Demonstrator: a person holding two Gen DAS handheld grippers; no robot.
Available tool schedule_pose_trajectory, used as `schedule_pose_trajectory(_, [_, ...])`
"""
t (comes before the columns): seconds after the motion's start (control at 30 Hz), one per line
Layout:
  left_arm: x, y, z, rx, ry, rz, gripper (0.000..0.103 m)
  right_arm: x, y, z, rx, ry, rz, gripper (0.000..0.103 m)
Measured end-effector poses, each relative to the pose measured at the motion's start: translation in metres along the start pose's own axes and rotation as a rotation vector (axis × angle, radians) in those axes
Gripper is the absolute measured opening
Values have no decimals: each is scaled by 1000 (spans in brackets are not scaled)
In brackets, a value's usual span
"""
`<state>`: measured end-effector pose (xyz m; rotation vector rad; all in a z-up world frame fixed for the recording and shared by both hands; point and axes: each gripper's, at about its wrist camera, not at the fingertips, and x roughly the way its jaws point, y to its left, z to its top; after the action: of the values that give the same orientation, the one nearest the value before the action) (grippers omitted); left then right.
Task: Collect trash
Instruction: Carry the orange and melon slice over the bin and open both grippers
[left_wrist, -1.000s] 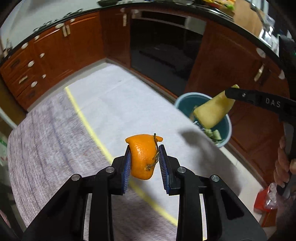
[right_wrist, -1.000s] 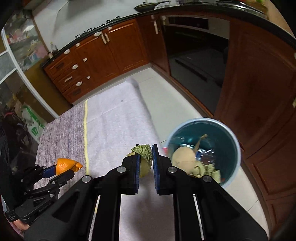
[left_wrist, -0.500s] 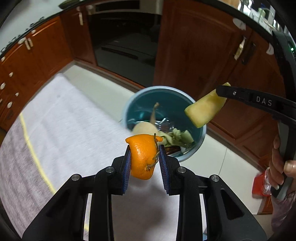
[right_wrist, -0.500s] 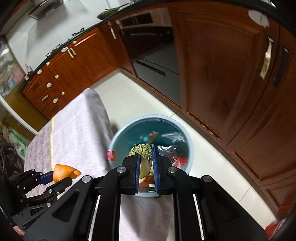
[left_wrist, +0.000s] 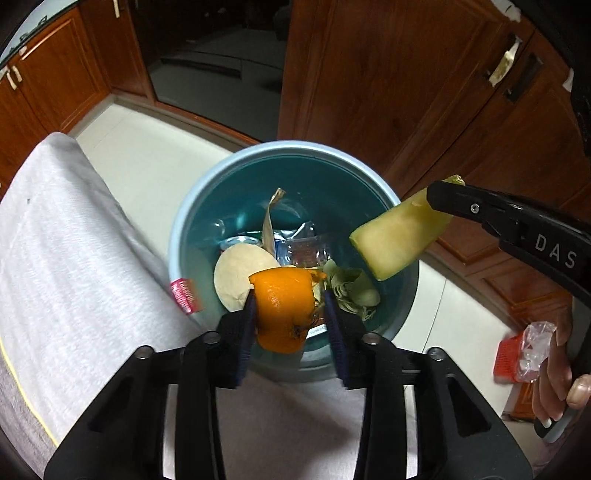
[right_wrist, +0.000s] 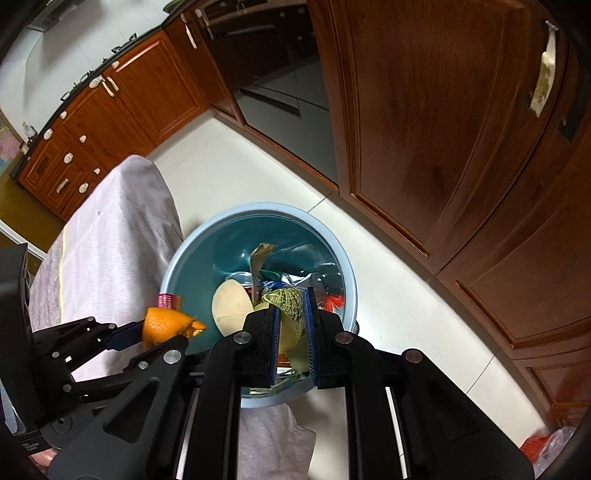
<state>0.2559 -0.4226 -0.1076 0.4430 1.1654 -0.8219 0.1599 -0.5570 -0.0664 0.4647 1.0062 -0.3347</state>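
Note:
My left gripper is shut on an orange peel and holds it above the near rim of the blue trash bin. My right gripper is shut on a melon rind and holds it over the bin. In the left wrist view the rind hangs over the bin's right side. In the right wrist view the orange peel sits at the bin's left rim. The bin holds a can, foil wrappers, a pale rind and green scraps.
The bin stands on a pale tiled floor beside a table with a grey-white cloth. Brown wooden cabinets and a dark oven front surround it. A red basket with plastic sits on the floor at the right.
Both grippers have moved from over the table to above the bin, each still holding its piece. The bin now fills the centre of both views.

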Motion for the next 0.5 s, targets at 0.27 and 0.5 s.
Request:
schedule_pose_trajectory(0.27, [1, 13, 0, -27, 2, 45, 68, 21, 4, 4, -8, 32, 1, 12])
schedule_pose_trajectory(0.5, [-15, 20, -6, -45, -20, 51, 84, 31, 16, 7, -22, 57, 43, 16])
